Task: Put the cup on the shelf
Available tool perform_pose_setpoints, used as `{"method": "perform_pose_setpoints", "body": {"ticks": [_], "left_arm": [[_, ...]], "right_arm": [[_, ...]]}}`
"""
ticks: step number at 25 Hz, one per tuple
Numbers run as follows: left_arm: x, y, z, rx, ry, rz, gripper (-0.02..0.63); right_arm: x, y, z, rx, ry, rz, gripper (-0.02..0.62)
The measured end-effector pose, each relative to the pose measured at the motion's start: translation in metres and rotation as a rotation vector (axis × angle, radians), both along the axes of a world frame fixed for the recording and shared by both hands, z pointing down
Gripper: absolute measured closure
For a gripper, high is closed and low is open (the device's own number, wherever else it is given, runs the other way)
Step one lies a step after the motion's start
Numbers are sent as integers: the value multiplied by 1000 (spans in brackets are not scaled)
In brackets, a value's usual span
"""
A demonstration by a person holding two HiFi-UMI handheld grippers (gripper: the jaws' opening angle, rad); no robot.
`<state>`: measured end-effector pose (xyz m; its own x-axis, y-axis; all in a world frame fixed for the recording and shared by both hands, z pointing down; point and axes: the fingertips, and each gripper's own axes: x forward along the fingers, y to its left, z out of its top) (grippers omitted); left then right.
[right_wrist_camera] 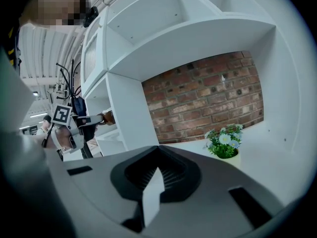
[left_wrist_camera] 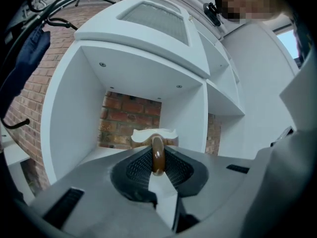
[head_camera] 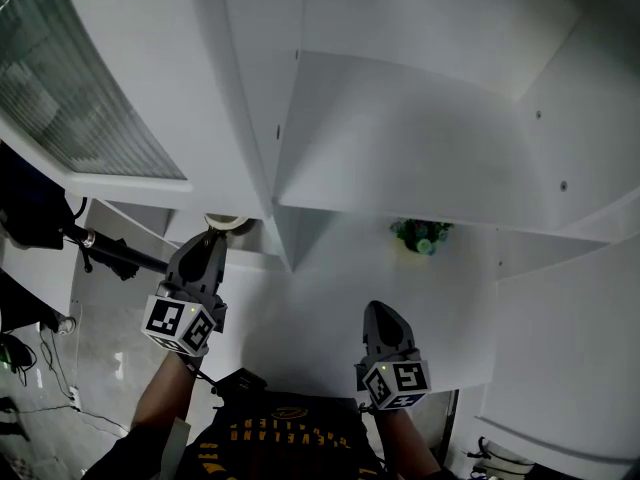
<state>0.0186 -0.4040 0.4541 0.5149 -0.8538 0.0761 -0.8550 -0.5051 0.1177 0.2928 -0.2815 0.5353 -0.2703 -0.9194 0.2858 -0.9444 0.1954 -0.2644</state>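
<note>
The left gripper [left_wrist_camera: 157, 163] is clamped on the brown handle [left_wrist_camera: 158, 152] of the cup [left_wrist_camera: 153, 134], jaws drawn partly together around the loop. The cup's white rim shows just beyond them, at the mouth of an open compartment of the shelf [left_wrist_camera: 64, 118] with brick behind. Placing it well likely means carrying it in level over the compartment floor, lowering until the base sits flat, then releasing without dragging the handle. The left forearm [head_camera: 160, 400] reaches forward, its gripper held level. The right gripper [right_wrist_camera: 157, 175], jaws together on nothing, sits back nearer the person, facing the neighbouring bay where a small flower pot [right_wrist_camera: 224, 148] stands.
</note>
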Motion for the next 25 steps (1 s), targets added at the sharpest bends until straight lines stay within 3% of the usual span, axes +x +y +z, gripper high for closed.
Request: {"method": "perform_pose_setpoints", "body": {"ticks": [25], "left_arm": [[30, -21, 36, -112, -100, -19, 558]], "right_arm": [[16, 7, 7, -11, -33, 39, 591]]}}
